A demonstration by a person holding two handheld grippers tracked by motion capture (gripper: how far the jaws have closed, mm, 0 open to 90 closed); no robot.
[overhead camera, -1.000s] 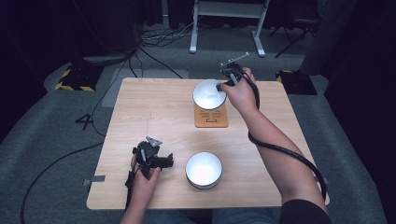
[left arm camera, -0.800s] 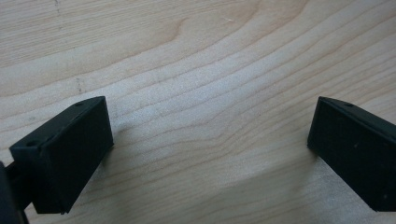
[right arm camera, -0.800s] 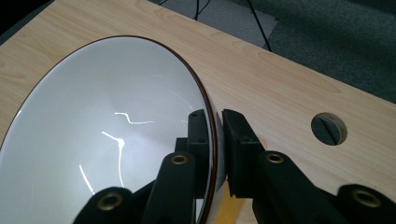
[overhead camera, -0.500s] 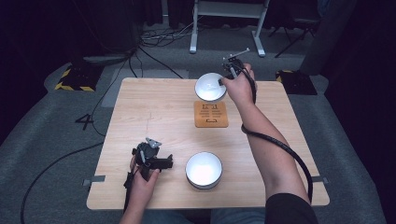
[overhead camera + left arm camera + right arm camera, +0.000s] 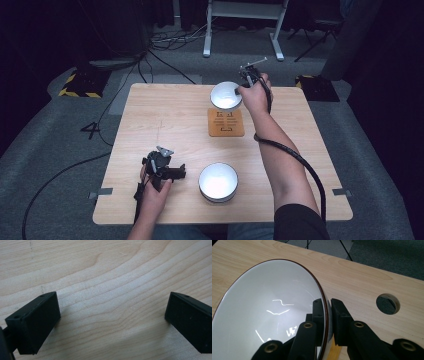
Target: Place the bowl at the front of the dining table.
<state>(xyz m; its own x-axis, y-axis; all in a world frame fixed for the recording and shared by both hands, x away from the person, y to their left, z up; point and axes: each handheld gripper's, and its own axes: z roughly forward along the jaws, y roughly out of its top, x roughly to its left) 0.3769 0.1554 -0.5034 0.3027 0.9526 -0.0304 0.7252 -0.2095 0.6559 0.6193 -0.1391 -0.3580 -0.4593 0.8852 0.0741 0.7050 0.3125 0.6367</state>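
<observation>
My right gripper [image 5: 237, 92] is shut on the rim of a white bowl [image 5: 225, 95] with a dark edge, held at the far side of the table just beyond an orange-brown square mat [image 5: 226, 122]. In the right gripper view its jaws pinch the bowl's wall [image 5: 274, 315], one inside and one outside. A second white bowl [image 5: 218, 181] sits near the front edge. My left gripper [image 5: 177, 173] rests on the table at the front left, open, and its jaws [image 5: 112, 322] stand wide apart over bare wood.
The wooden table [image 5: 165, 120] has a round cable hole [image 5: 387, 304] near its far edge. Cables trail over the grey floor at the left, and a white stand [image 5: 240, 25] is behind the table.
My right hand has carried the white bowl off the orange-brown mat toward the far edge of the table and lowered it. The left gripper has stayed still.
</observation>
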